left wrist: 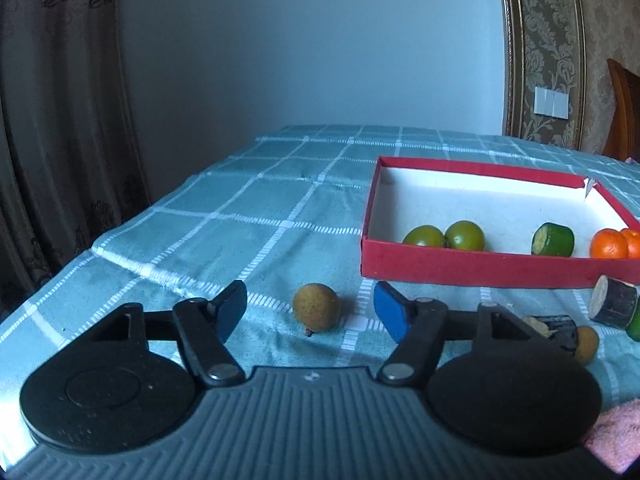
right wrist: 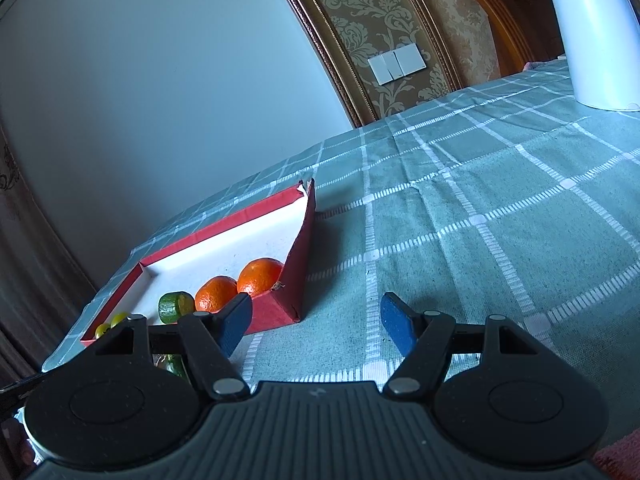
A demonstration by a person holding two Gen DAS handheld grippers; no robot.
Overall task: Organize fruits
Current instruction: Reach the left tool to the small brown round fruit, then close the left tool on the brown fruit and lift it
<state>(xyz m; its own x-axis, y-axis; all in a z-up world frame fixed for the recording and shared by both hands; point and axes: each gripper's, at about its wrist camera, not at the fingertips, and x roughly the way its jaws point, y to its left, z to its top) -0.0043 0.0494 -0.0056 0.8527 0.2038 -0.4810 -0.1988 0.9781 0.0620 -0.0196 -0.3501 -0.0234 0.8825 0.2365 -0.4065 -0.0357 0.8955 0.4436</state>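
Note:
A small brown longan lies on the checked tablecloth between the open fingers of my left gripper, untouched. Behind it stands a red box with a white floor holding two green fruits, a green cucumber piece and two oranges. In the right wrist view the red box holds the oranges and the cucumber piece. My right gripper is open and empty beside the box's near right corner.
Dark cut pieces, another longan and a green piece lie on the cloth right of the left gripper. A white kettle stands at the far right. A pink cloth lies at the near edge. A curtain hangs at left.

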